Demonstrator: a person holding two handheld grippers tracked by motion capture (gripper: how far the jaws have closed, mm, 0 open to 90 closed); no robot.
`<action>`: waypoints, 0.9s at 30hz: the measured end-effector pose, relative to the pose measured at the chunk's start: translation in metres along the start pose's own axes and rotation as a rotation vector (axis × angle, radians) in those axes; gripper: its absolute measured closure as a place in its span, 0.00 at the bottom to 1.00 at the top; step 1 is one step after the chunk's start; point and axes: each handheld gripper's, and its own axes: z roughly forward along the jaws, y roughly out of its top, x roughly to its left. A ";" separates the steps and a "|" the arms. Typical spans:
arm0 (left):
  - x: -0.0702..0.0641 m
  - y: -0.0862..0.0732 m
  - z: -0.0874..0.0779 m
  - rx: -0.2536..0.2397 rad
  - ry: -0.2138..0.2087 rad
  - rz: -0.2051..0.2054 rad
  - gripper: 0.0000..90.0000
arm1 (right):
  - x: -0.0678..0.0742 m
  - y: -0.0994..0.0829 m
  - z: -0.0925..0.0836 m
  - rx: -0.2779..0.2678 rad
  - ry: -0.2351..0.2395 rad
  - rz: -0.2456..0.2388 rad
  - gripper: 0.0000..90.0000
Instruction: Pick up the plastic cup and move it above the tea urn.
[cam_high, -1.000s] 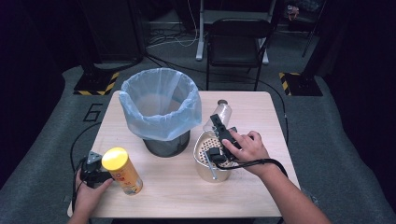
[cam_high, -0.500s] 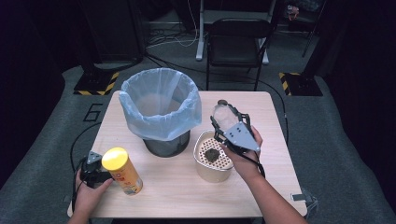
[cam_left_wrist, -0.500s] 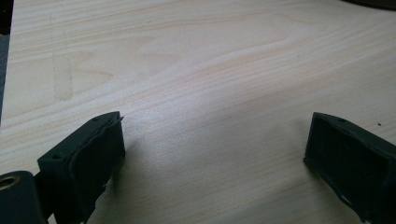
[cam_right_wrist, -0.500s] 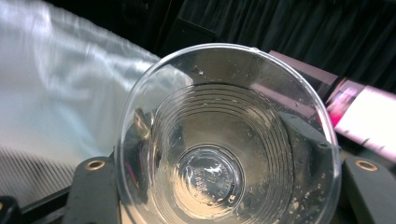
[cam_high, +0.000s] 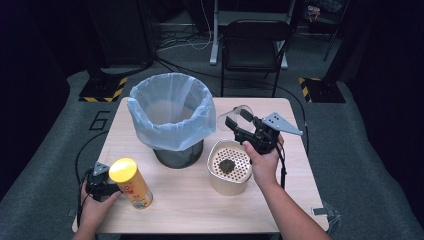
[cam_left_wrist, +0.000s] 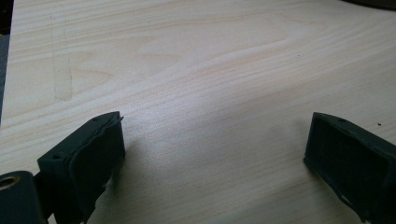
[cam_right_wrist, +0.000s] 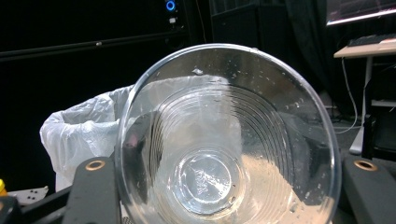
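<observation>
Lifted off the strainer tub (cam_high: 229, 167), the right gripper (cam_high: 239, 125) now carries a clear plastic cup (cam_right_wrist: 229, 140) tipped toward the lined bin (cam_high: 170, 112), its fingers clenched on the cup's walls. Thin, light and easily crushed, the cup wants a gentle grip mid-wall. The left gripper (cam_left_wrist: 210, 158) rests released on the bench (cam_left_wrist: 201, 70).

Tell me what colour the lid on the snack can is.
Yellow. The lid tops the snack can, clearest in the high view.
</observation>
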 end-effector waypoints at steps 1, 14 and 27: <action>0.000 0.000 0.000 0.001 0.000 0.000 0.05 | -0.002 0.002 0.001 0.012 0.004 0.008 0.39; 0.000 0.000 0.000 0.000 0.000 0.000 0.05 | 0.003 0.022 -0.001 0.071 0.026 -0.058 0.39; 0.000 0.000 0.000 0.000 -0.001 0.000 0.05 | 0.020 0.058 0.012 0.062 0.057 -0.131 0.39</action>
